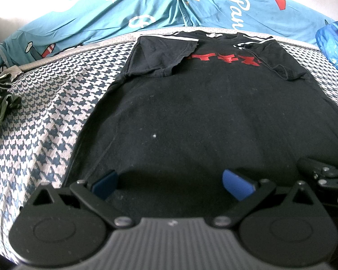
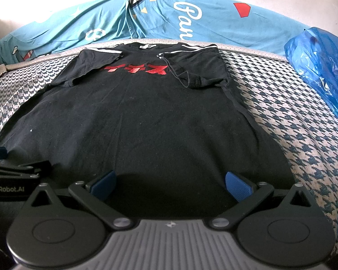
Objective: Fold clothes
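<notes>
Lying flat on a houndstooth-patterned bed (image 1: 45, 117) — a black T-shirt (image 1: 191, 117) with red chest print, both sleeves folded inward.

Behind it runs a teal printed quilt (image 1: 101, 15); a blue plastic bag (image 2: 320, 67) sits at the bed's right edge, a crumpled green striped garment (image 1: 2, 99) at the left. Left gripper (image 1: 171, 182) and right gripper (image 2: 171, 182) hover side by side over the shirt's near hem — blue fingers (image 2: 237, 185) spread wide, holding nothing.
</notes>
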{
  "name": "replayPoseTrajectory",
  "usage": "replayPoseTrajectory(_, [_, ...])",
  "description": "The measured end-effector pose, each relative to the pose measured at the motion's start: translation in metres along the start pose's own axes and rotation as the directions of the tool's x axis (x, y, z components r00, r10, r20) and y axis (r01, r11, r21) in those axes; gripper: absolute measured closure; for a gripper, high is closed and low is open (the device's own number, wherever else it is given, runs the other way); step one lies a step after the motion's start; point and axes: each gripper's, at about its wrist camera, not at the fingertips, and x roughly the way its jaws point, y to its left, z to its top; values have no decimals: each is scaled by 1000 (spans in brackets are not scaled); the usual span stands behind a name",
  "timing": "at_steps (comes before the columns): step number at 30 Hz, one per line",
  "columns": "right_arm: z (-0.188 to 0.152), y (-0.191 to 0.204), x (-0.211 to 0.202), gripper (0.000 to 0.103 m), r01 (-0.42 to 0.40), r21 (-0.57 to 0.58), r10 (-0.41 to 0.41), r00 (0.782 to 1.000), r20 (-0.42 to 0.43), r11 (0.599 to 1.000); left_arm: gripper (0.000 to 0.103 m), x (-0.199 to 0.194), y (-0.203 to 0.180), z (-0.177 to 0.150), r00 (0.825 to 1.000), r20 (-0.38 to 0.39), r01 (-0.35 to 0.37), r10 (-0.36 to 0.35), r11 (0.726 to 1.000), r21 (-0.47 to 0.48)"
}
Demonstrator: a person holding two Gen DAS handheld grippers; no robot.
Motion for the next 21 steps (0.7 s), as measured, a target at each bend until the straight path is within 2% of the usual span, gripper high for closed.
replayPoseTrajectory(21, [1, 0, 0, 0, 1, 1, -1, 1000, -2, 1000, 0, -3, 2, 0, 1000, 0, 4, -4, 1000, 1])
